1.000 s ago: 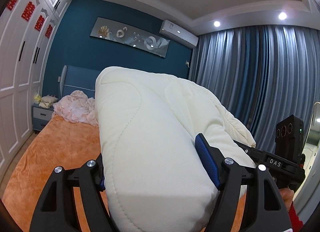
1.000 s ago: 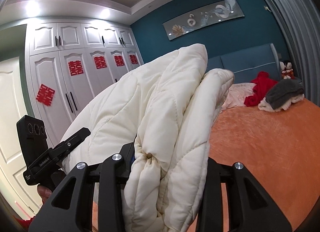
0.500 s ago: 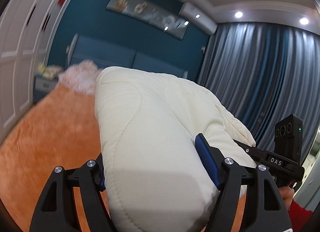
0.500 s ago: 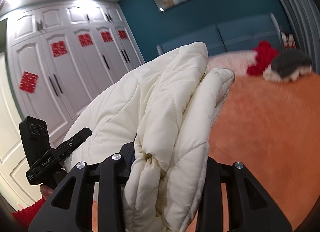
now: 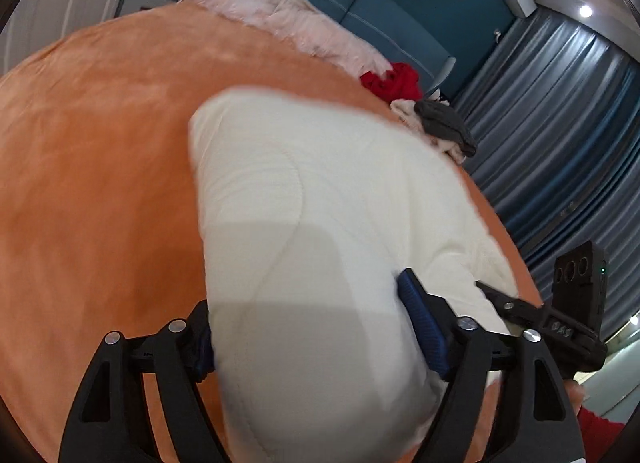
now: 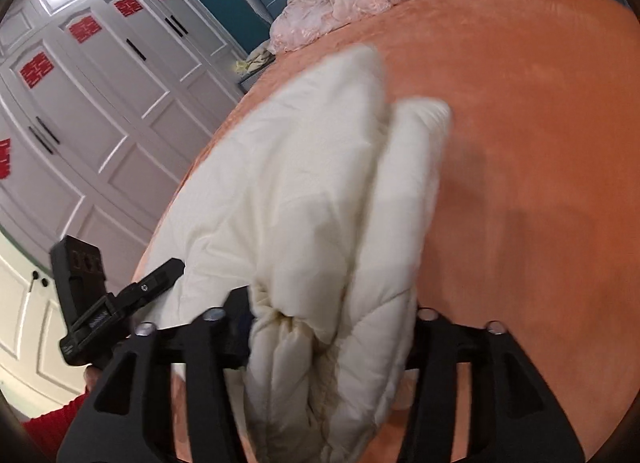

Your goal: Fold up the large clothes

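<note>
A thick cream quilted garment (image 5: 320,231) is bunched between my two grippers above the orange bed (image 5: 100,151). My left gripper (image 5: 312,339) is shut on one end of it, blue pads pressed into the padding. My right gripper (image 6: 332,327) is shut on the other end, where folded layers (image 6: 320,203) stick out past the fingers. Each view shows the other gripper beside the bundle: the right one in the left wrist view (image 5: 560,323), the left one in the right wrist view (image 6: 100,303). The image is motion-blurred.
At the head of the orange bed (image 6: 540,143) lie a pink garment (image 5: 288,15), a red garment (image 5: 394,81) and a grey and cream pile (image 5: 444,123). White wardrobes (image 6: 80,103) stand on one side, blue-grey curtains (image 5: 560,123) on the other.
Both grippers have tipped forward and down with the cream garment. The views swung from walls and ceiling to the bed surface. Both grips are unchanged.
</note>
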Action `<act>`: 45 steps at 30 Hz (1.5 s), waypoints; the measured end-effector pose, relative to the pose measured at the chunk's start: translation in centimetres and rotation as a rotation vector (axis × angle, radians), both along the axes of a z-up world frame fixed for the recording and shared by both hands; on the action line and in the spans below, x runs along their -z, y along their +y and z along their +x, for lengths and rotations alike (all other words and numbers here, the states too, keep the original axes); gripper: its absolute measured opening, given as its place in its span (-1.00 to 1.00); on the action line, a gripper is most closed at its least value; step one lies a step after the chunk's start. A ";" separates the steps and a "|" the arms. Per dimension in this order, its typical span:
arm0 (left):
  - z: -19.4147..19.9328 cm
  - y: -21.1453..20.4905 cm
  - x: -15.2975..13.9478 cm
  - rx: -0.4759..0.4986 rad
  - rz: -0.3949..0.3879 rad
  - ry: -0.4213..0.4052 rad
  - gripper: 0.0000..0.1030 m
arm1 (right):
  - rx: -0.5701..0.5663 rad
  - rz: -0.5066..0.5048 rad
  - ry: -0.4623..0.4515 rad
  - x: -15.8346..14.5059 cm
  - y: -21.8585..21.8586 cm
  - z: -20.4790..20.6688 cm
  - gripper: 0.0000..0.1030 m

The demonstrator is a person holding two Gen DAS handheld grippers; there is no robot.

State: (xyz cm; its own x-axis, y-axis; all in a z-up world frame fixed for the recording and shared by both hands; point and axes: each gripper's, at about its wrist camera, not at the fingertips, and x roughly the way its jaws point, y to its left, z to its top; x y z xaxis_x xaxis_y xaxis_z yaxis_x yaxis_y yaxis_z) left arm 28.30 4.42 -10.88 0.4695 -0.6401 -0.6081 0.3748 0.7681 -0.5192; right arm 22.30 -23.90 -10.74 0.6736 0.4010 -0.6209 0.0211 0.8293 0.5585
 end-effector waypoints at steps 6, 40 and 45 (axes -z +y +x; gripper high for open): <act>-3.3 4.8 -2.5 -0.069 0.032 0.031 0.51 | 0.021 -0.030 0.004 -2.6 -2.4 -6.7 0.30; 10.3 -9.3 -0.1 -0.273 0.575 -0.070 0.68 | 0.114 -0.347 0.085 1.0 2.3 11.8 0.25; 10.4 -9.5 0.8 -0.280 0.580 -0.084 0.69 | 0.117 -0.357 0.070 1.8 2.5 11.9 0.24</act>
